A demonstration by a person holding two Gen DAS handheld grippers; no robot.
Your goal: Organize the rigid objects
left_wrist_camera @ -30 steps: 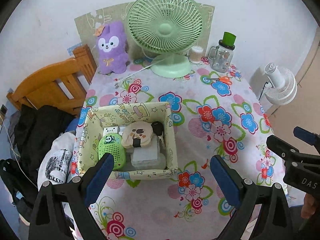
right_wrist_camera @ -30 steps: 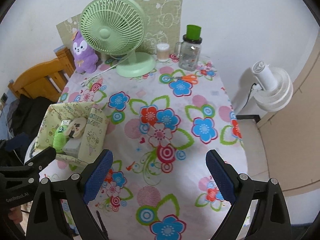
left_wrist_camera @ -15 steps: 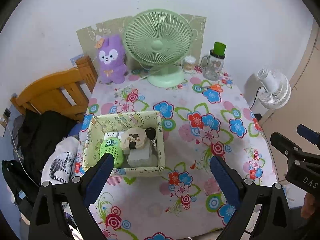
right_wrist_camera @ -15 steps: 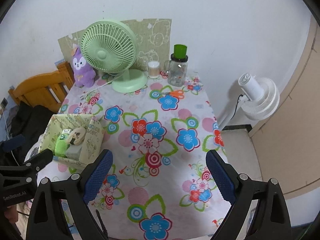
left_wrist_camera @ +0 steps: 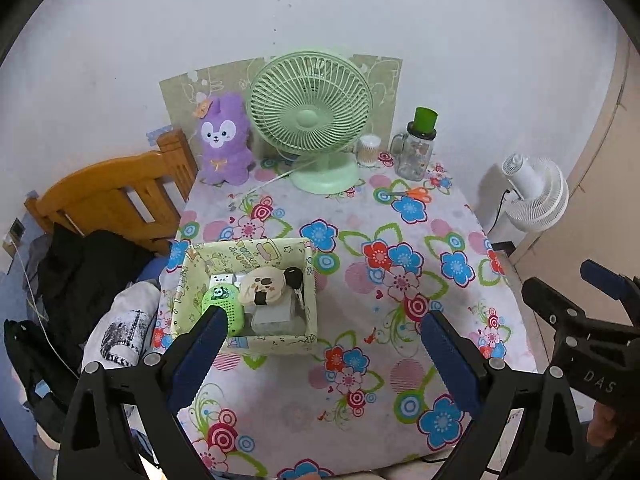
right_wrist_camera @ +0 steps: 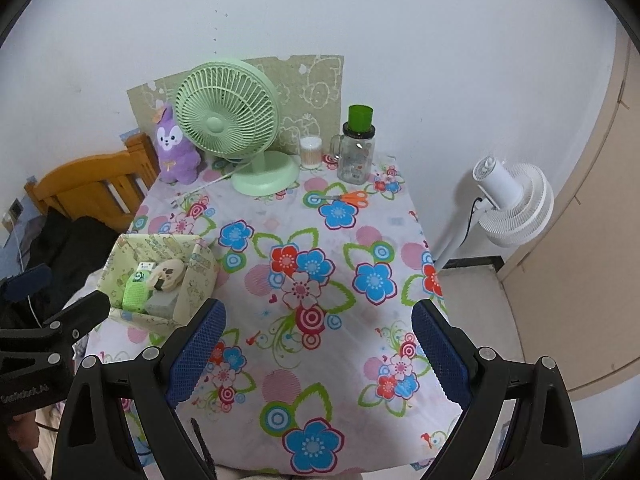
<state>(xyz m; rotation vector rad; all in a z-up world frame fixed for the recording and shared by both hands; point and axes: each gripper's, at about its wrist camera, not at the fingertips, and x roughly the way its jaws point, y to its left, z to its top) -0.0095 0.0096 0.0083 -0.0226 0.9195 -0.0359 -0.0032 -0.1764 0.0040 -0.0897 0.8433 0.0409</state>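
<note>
A pale green patterned box (left_wrist_camera: 244, 338) stands on the floral tablecloth (left_wrist_camera: 360, 280) at the left. It holds a green speaker (left_wrist_camera: 224, 304), a tan bear-shaped item (left_wrist_camera: 262, 288), a black car key (left_wrist_camera: 294, 278), a white charger (left_wrist_camera: 221, 279) and a grey block (left_wrist_camera: 276, 312). The box also shows in the right wrist view (right_wrist_camera: 196, 284). My left gripper (left_wrist_camera: 324, 356) is open and empty, high above the table's near edge. My right gripper (right_wrist_camera: 318, 348) is open and empty, high above the table's front.
At the table's back stand a green desk fan (left_wrist_camera: 314, 120), a purple plush (left_wrist_camera: 224, 140), a cotton-swab jar (left_wrist_camera: 368, 151) and a glass jar with a green lid (left_wrist_camera: 416, 148). Orange scissors (left_wrist_camera: 414, 193) lie near them. A wooden chair (left_wrist_camera: 112, 200) with clothes stands left, a white floor fan (left_wrist_camera: 536, 196) right.
Both grippers have pulled back and up from the table, so the table and box look smaller. Both stay open and empty. Nothing on the table has moved.
</note>
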